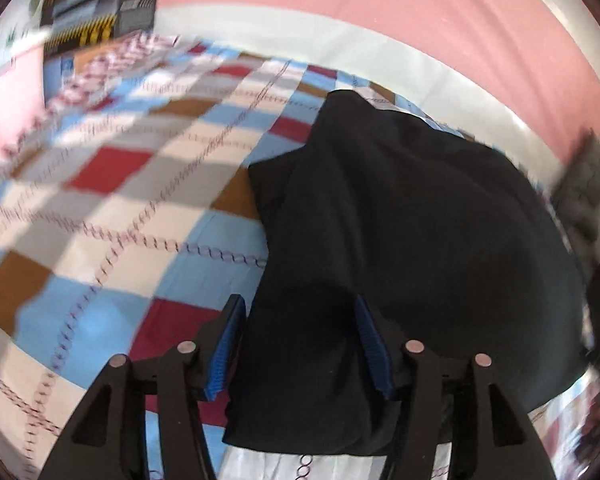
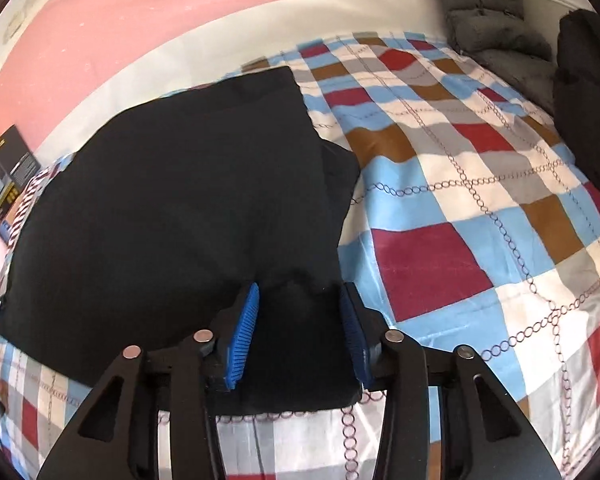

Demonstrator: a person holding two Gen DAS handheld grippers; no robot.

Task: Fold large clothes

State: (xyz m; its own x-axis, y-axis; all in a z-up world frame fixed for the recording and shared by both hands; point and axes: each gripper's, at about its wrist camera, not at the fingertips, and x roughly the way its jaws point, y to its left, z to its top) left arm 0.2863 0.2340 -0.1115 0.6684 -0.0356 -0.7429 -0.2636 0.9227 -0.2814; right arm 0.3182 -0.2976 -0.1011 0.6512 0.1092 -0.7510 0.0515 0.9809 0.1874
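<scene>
A large black garment (image 1: pixel 412 216) lies folded on the checked bedspread (image 1: pixel 112 216); it also shows in the right wrist view (image 2: pixel 172 208). My left gripper (image 1: pixel 298 308) is open, its blue pads standing either side of the garment's near left corner, just above the cloth. My right gripper (image 2: pixel 300 296) is open too, its pads straddling the garment's near right corner. I cannot tell whether the pads touch the cloth. A sleeve or under layer sticks out at the garment's right edge (image 2: pixel 340 176).
The bed is covered by the bedspread (image 2: pixel 480 208) in red, blue, brown and white squares. A pink and white wall (image 2: pixel 140 20) runs behind. A grey quilted jacket (image 2: pixel 496 28) and a dark garment (image 2: pixel 588 100) lie at the far right. A black-yellow box (image 1: pixel 100 4) stands far left.
</scene>
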